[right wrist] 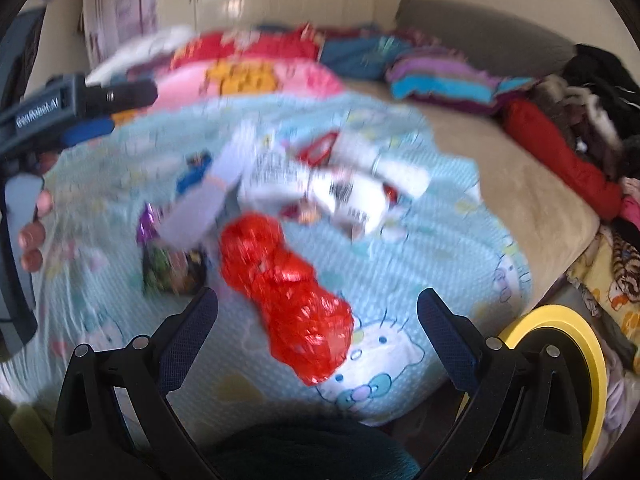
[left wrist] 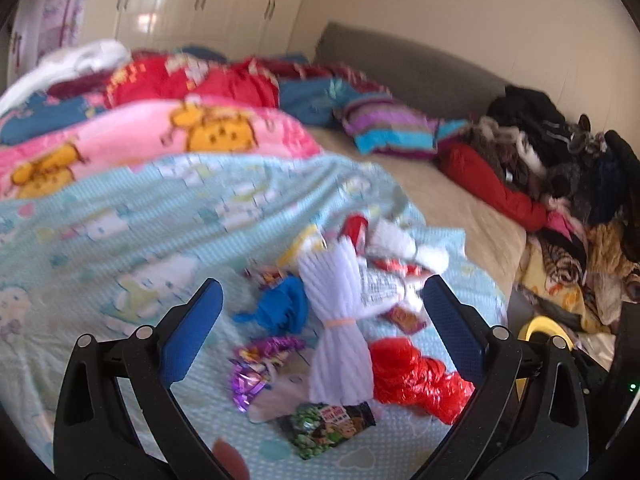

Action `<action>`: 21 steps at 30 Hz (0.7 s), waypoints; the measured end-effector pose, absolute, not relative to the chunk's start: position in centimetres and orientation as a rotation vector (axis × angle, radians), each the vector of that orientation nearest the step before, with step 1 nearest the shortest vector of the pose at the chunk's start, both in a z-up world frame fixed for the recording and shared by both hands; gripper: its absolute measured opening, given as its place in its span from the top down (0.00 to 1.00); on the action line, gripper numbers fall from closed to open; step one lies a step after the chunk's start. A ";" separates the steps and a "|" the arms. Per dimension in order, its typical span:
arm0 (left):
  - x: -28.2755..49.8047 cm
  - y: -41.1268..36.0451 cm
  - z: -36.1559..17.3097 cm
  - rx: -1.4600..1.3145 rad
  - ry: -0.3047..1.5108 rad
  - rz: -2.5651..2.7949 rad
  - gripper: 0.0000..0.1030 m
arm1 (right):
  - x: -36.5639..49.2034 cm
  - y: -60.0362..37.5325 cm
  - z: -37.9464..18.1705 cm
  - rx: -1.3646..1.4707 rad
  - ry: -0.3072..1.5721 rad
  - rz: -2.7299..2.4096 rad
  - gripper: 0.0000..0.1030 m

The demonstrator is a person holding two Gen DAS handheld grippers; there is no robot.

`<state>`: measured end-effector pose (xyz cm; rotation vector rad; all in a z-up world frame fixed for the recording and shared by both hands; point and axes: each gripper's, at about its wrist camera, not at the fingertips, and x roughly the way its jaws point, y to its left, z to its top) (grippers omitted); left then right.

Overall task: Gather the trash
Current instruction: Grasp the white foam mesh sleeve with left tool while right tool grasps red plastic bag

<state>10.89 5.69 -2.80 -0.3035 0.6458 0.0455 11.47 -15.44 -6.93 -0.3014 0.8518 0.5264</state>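
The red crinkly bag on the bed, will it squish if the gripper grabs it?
Probably yes. The red crinkly bag looks like thin, shiny, scrunched plastic, so it should crumple and feel light. It may slip between the open right gripper fingers, and it likely won't roll.

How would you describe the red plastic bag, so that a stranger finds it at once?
Look at the light blue cartoon blanket on the bed. In the litter pile there, nearest the front edge, lies the red plastic bag. Only it is crumpled, shiny and plain red.

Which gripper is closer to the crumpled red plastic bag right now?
Right, as far as I can judge. The right gripper hangs open just over the red plastic bag, which lies between its fingers. The left gripper, also open, faces the white bundle, bag off to its right.
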 end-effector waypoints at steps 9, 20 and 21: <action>13.4 4.1 -6.9 -0.271 0.820 -0.003 0.17 | 13.5 -13.8 -9.6 -0.400 0.974 0.596 0.08; 13.9 3.6 -8.9 -0.273 0.928 -0.033 0.53 | 13.9 -12.8 -11.6 -0.392 1.124 0.699 0.79; 13.7 3.5 -8.9 -0.273 0.926 -0.041 0.57 | 13.6 -13.0 -11.5 -0.378 1.122 0.703 0.81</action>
